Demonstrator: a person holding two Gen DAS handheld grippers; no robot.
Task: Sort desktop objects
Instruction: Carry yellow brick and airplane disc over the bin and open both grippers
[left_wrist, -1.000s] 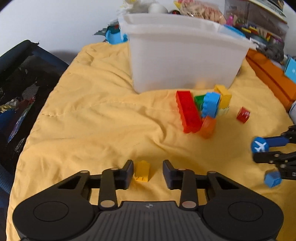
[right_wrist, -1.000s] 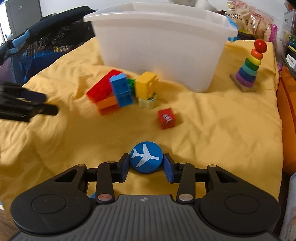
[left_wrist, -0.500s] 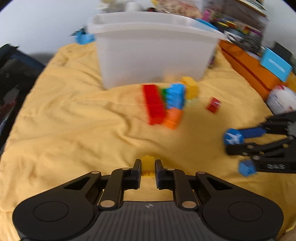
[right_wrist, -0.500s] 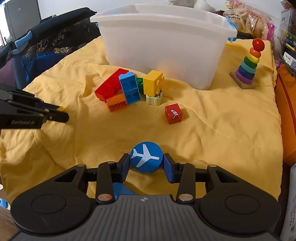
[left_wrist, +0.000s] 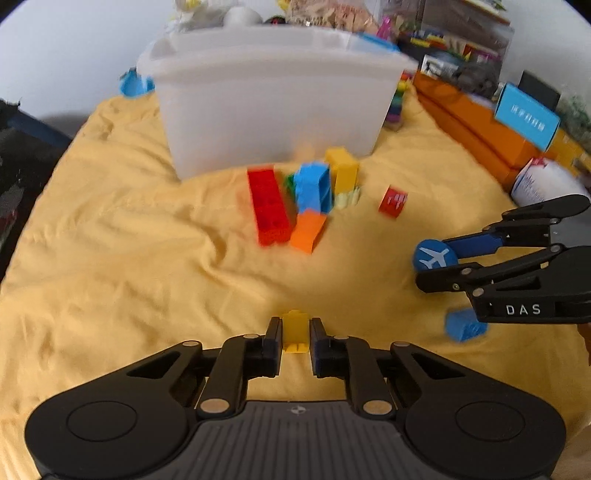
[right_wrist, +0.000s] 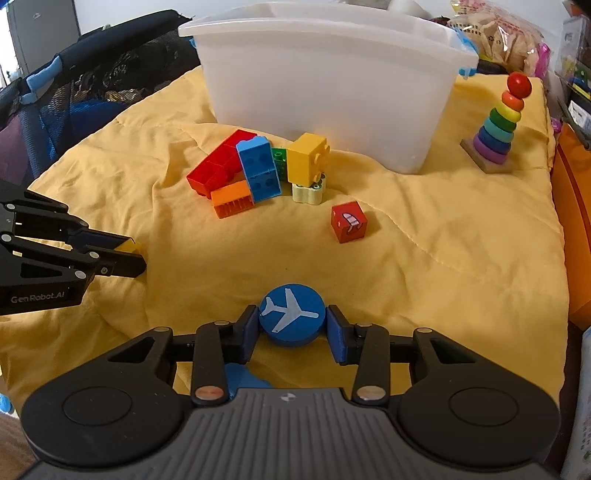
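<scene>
Brick: we see small yellow brick pinched in left gripper, blue airplane disc clamped in right gripper | Change: left jaws, wide a second ago, now closed on brick | Texture: studded plastic, flat round disc, wrinkled yellow cloth, translucent bin behind

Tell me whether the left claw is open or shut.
Shut on the small yellow brick. The left claw has both fingers pressed against the brick's sides, with no gap showing, over the yellow cloth.
</scene>
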